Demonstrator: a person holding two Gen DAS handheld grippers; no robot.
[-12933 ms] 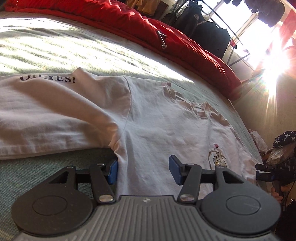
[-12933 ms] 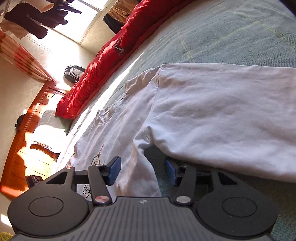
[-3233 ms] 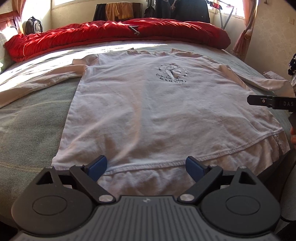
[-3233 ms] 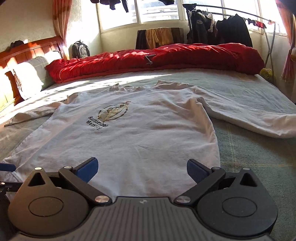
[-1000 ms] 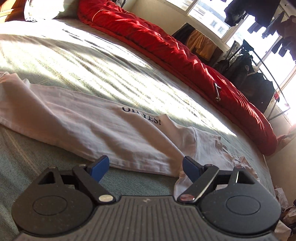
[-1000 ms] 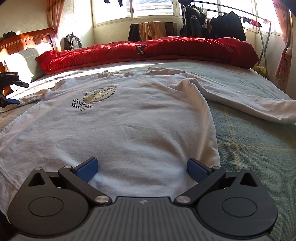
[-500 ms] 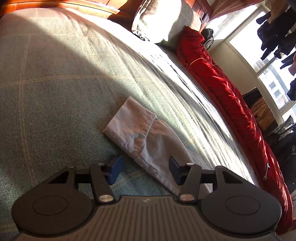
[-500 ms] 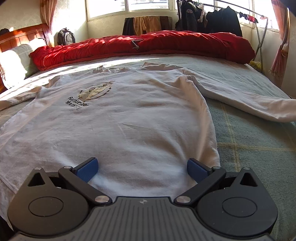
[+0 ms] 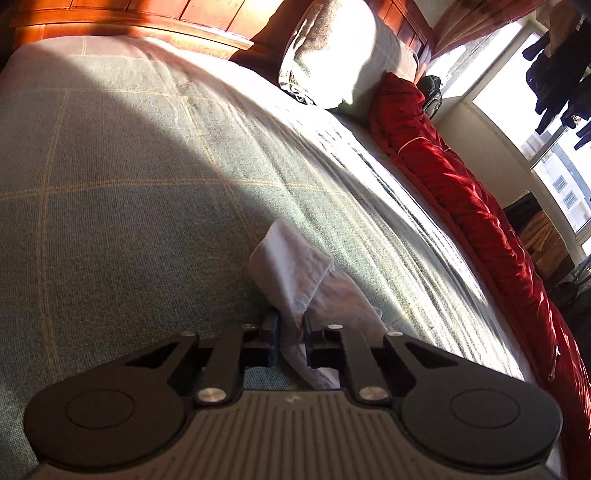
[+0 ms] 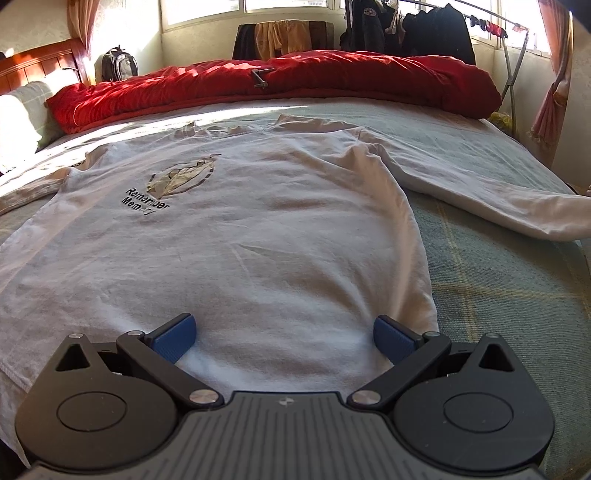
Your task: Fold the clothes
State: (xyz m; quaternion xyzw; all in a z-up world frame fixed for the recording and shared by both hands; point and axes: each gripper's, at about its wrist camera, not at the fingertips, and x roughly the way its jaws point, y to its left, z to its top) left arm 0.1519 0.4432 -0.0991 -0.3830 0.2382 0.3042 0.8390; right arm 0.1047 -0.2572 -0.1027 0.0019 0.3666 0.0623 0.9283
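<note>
Shirt sleeve cuff [image 9: 291, 266] pinched by left gripper [image 9: 290, 332]

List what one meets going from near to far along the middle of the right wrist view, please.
Right tongs, open → white shirt lying flat → bare green bed cover → red quilt → clothes hanging by the window.
</note>
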